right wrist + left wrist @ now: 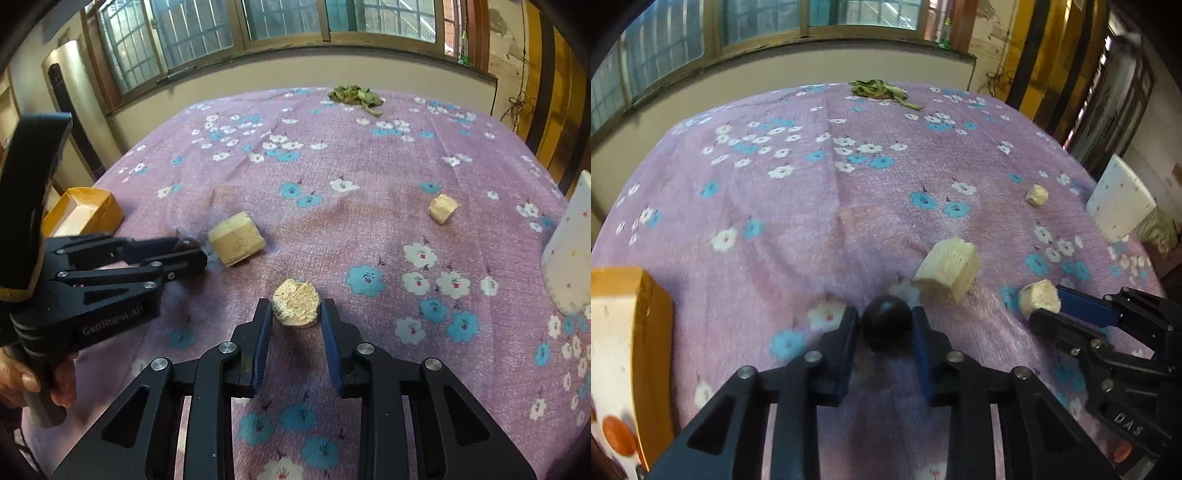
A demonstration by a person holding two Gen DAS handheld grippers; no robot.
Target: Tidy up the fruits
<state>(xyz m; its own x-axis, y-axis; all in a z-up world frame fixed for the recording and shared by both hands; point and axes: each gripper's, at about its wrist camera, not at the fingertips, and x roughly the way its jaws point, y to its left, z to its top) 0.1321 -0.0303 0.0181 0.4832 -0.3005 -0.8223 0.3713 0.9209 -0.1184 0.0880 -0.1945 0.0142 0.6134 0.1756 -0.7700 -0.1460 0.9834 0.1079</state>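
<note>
With both grips made, the pick-up step is in hand.
Left gripper (885,317) clamps a dark round fruit (885,325) on the near cloth; right gripper (296,314) clamps a pale fruit chunk (295,302); next comes lifting toward the left yellow box (83,210).

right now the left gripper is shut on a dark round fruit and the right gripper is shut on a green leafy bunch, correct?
Not quite. The left gripper is shut on the dark round fruit, but the right gripper is shut on a pale cut chunk, as the right wrist view shows.

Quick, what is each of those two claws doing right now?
Left gripper: closed on the dark round fruit.
Right gripper: closed on a pale cut chunk.
</note>
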